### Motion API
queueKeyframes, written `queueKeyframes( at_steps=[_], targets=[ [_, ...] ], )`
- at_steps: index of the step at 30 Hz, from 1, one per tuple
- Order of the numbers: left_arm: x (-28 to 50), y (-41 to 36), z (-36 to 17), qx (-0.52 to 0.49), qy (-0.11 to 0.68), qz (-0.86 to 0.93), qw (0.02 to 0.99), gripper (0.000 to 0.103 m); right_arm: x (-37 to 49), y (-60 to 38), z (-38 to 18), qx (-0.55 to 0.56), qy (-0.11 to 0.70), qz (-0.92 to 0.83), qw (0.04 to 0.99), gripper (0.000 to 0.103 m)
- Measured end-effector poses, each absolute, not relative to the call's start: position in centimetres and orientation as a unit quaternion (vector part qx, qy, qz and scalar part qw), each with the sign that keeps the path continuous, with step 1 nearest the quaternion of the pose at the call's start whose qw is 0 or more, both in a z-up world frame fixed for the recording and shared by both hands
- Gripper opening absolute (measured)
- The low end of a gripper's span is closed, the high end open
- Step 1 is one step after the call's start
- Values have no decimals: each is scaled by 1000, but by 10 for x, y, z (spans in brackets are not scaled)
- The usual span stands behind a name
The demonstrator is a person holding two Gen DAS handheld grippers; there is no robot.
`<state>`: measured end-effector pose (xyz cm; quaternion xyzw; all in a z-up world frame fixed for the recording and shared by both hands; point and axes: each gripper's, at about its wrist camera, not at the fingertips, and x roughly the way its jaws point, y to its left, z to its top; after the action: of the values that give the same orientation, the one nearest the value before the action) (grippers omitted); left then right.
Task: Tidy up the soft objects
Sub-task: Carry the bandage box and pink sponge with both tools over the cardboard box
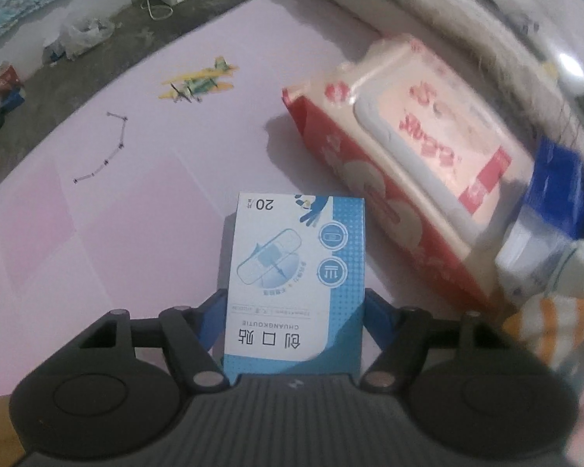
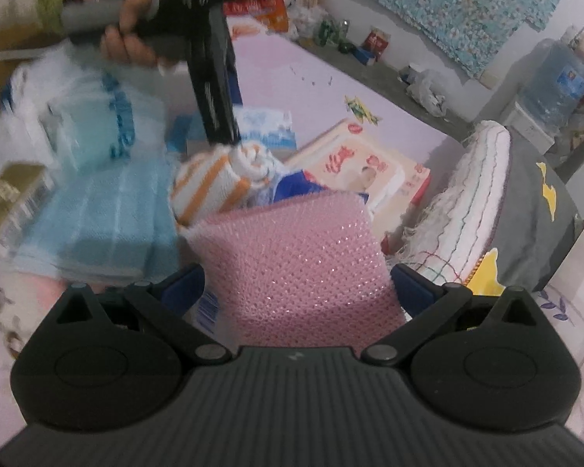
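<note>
pink knitted mesh cloth clamped in right tool, upright.

Home: pink play mat, water jug.

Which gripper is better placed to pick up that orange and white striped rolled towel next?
Neither is free: the left gripper holds the blue and white bandage box, the right gripper holds the pink knitted cloth. The right looks better placed, since the orange-and-white striped rolled towel lies just beyond it.
</note>
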<state>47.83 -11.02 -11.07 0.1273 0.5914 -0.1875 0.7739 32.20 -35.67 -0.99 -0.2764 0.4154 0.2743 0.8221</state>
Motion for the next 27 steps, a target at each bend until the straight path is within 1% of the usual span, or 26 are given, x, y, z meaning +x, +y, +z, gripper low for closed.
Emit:
queueKeyframes(
  at_steps=[4, 8, 14, 21, 27],
  targets=[
    [472, -104, -90, 95, 566, -190, 797, 73, 329, -365, -10, -228, 425, 269, 834, 102],
    [465, -100, -64, 71, 538, -189, 818, 73, 327, -377, 3, -171, 412, 251, 859, 94],
    [448, -90, -21, 45, 499, -186, 845, 73, 308, -391, 33, -117, 379, 214, 893, 91],
    [391, -52, 53, 12, 451, -176, 875, 73, 260, -368, 98, -93, 320, 173, 927, 91],
    [315, 22, 112, -17, 413, -123, 902, 73, 224, -302, 154, -48, 265, 245, 931, 91]
  ],
)
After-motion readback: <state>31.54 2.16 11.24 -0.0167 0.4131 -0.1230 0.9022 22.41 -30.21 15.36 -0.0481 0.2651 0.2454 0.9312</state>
